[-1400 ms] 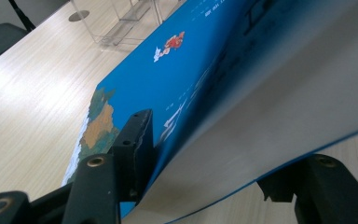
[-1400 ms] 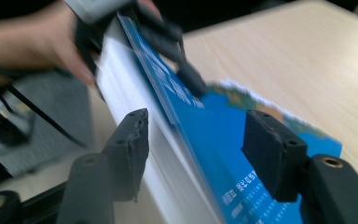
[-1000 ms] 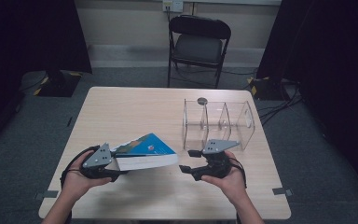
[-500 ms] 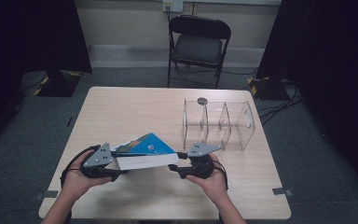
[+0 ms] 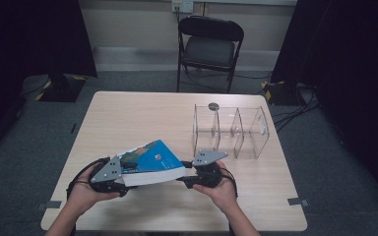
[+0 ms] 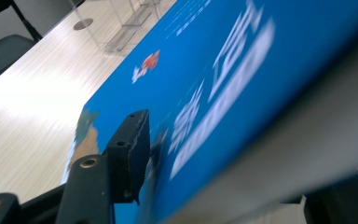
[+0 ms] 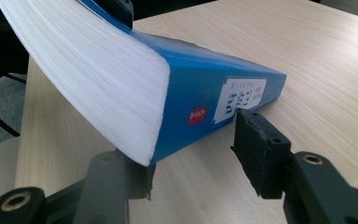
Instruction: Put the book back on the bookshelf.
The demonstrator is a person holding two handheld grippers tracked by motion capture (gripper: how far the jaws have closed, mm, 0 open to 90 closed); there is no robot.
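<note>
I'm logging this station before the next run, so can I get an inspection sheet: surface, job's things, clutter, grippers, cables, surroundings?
Surface: light wooden table, bare apart from the items below.
Job's things: thick blue book, tilted, held off the table at its left end; clear divided organizer on the right side.
Clutter: small dark round disc behind the organizer.
Grippers: left gripper clamped on the book; right gripper has just been closing, jaws either side of the spine corner, right pad not visibly touching.
Cables: black loops trailing from both grippers.
Surroundings: folding chair, dark curtains, floor cables.
</note>
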